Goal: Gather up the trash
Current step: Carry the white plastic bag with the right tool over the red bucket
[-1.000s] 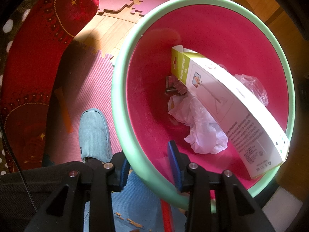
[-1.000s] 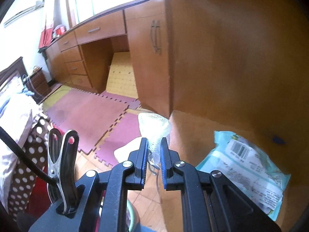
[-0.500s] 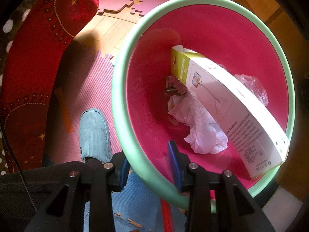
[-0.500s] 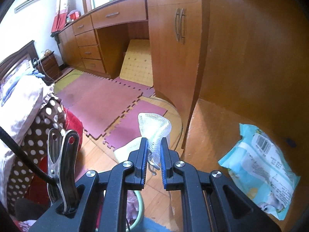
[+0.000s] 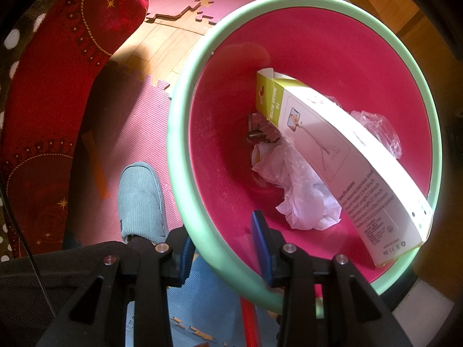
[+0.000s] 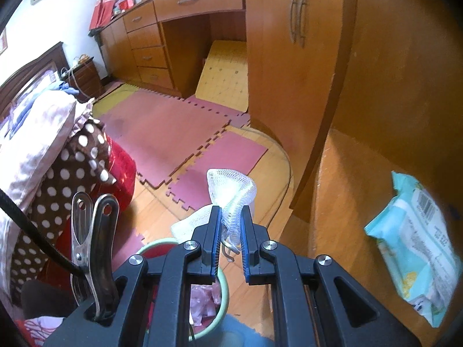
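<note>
Two hand-held grippers are recorded. Left gripper: black frame, blue pads, jaws pressed onto the rim of the bin, one pad outside and one inside the wall; unchanged over the last second. Bin: round plastic, mint-green rim, magenta interior, dusty in places. Contents: a long white cardboard box with a yellow-green end panel, leaning from the bin's floor up to the far rim; crumpled white paper under it; crinkled clear plastic film against the far wall; a small dark metallic item at the bottom, too indistinct to identify. Beside the bin: a pale blue ribbed slipper on pink textured foam matting, and red patterned fabric with gold trim. Right gripper: jaws nearly together, pinching a strip of white foam netting, soft, open-meshed, looped above the pads, with a second fold hanging to the left. Below this gripper, part of the bin's green rim is seen. A light blue soft wipes packet with a barcode label lies on a wooden ledge at right. Compared with a second earlier, the right view is tipped lower, more floor and the bin's rim having come into view; the netting is held as before.
</note>
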{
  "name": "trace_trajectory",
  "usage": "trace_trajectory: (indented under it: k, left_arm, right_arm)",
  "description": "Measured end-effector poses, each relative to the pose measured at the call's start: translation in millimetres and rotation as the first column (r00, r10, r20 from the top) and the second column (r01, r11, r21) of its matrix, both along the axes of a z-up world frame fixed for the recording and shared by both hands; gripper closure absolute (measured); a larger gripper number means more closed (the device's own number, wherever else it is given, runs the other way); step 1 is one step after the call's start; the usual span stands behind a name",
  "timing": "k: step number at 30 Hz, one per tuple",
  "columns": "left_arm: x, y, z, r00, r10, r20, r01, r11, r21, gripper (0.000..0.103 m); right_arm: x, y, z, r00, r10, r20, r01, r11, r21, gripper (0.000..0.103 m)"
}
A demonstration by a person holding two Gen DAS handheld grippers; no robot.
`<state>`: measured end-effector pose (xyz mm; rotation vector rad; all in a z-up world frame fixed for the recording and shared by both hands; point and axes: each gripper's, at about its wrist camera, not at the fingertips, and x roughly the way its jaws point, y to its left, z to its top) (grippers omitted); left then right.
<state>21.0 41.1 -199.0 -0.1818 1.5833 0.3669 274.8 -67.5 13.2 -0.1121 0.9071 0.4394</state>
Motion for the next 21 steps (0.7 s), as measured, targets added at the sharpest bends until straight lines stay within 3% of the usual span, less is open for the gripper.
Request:
trace_trajectory:
  k: [21]
  left_arm:
    - [-0.5, 0.6, 0.4, 1.0, 0.001, 0.0, -0.001, 1.0, -0.001, 0.065]
  right_arm:
    - [-6.6, 30.8, -36.7, 0.994, 0.074, -0.085, -0.074, 0.997, 0.002, 0.09]
